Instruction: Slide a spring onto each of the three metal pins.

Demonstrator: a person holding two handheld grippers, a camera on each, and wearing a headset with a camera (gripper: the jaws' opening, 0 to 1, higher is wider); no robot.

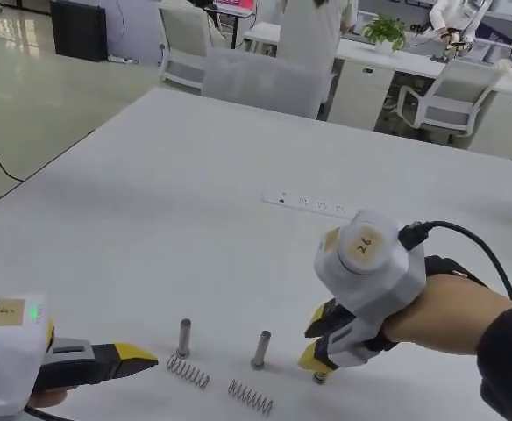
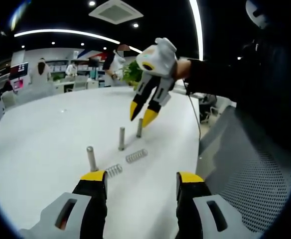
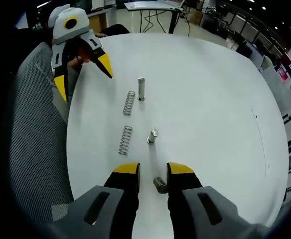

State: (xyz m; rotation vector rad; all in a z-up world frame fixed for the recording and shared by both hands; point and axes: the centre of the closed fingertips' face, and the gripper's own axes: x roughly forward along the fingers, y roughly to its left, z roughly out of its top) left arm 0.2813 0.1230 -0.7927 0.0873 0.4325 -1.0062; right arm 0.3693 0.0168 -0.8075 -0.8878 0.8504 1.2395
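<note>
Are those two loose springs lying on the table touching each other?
Apart. The right gripper view shows a plain gap between the nearer spring and the farther spring, which lie end to end.

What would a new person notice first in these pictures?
First, the right gripper, jaws apart over the third pin, which seems to carry a spring already. Then the left pin and middle pin, bare and upright on the white table, with one loose spring and a second spring lying beside them.
</note>
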